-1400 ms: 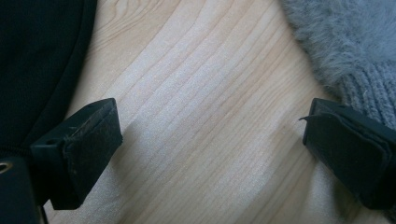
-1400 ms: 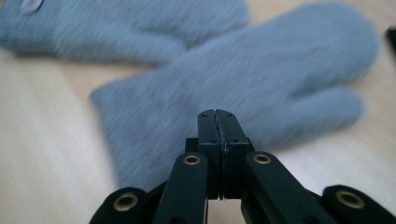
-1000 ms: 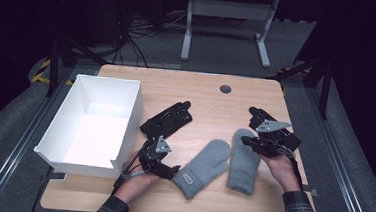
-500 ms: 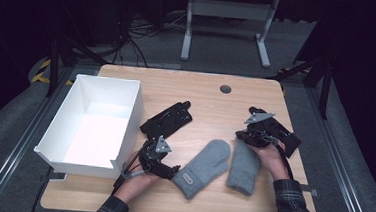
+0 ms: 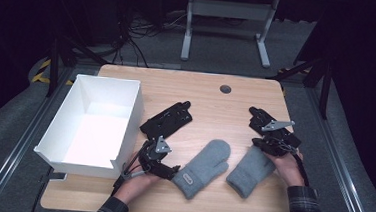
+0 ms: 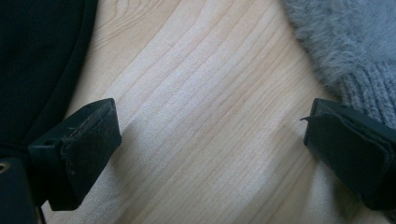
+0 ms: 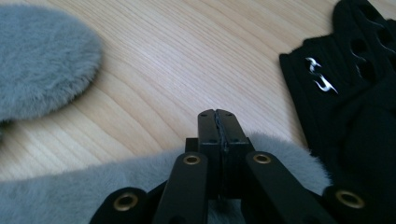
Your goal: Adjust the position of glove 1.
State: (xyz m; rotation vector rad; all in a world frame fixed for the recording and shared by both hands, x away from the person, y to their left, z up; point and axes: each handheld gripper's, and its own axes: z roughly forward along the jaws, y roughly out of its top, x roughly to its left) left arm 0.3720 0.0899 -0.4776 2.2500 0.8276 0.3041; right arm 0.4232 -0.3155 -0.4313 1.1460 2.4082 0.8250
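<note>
The closed right claw [image 7: 218, 116] hovers over the fuzzy grey right mitten [image 5: 251, 171], gripping nothing; the left claw [image 6: 210, 154] gapes empty beside the other grey mitten [image 5: 202, 168]. Next, it should open to grasp.

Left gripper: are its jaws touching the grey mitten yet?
Cannot tell. In the left gripper view the left gripper stands open over bare wood, and the grey mitten meets one jaw's edge with no clear gap or contact.

Bright tabletop, dark surroundings (soft shadows), sharp close-ups
</note>
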